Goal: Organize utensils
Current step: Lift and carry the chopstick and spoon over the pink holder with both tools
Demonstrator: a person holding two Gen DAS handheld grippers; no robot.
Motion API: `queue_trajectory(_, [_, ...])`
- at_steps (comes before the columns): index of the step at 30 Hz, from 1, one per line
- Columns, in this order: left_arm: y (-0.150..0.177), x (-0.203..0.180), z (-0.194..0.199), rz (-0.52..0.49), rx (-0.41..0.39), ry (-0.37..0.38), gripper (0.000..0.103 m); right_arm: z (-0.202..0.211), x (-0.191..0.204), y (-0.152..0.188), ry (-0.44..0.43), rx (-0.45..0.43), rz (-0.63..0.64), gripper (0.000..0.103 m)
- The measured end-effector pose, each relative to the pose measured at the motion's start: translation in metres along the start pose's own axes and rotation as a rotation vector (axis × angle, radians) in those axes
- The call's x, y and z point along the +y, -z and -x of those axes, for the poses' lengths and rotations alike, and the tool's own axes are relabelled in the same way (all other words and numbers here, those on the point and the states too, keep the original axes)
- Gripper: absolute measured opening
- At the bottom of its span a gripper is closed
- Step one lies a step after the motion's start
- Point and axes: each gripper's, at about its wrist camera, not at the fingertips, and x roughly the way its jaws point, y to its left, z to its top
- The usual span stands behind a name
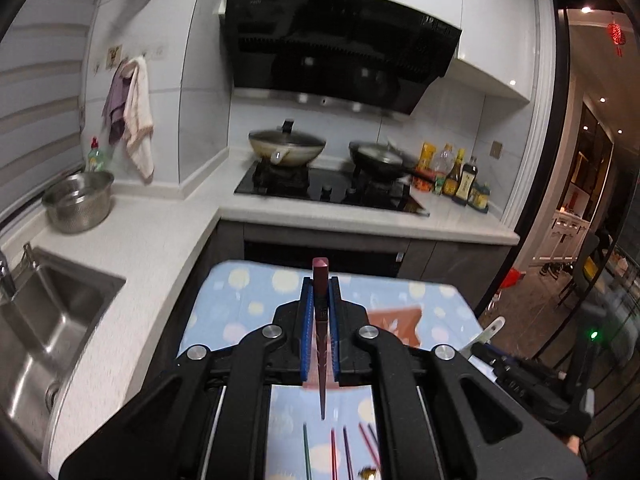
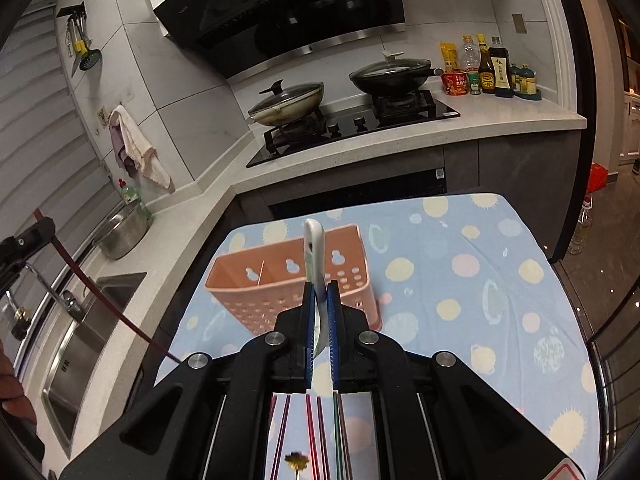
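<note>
Left hand-held gripper (image 1: 320,280): a matte black frame, two slim fingers faced with ribbed blue pads, and angled black linkage bars pinned by round silver bolt heads, two to each side. Bright metal rails show beneath the frame. Right hand-held gripper (image 2: 321,286): the same build, black body, blue ridged pads, four silver bolts, long oval cut-outs in the outer arms, a red-and-white sticker at its lower corner.

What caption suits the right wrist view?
Right hand-held gripper holds a white spoon above the pink basket.
</note>
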Motion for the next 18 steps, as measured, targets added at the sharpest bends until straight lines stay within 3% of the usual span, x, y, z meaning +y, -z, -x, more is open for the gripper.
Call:
queue_trajectory(5, [-0.043, -0.008, -0.022, 0.004, -0.08, 0.016, 0.007, -0.029, -0.002, -0.028, 0.014, -0.016, -0.008, 0.006])
queue_trajectory(10, [-0.06, -0.009, -0.049, 0.017, -0.105, 0.026, 0.007, -0.06, -0.006, -0.038, 0.027, -0.004, -0.006, 0.006])
queue_trajectory(18, [-0.033, -0.004, -0.109, 0.015, 0.007, -0.002, 0.007, -0.107, -0.02, -0.027, 0.064, 0.074, -0.015, 0.006])
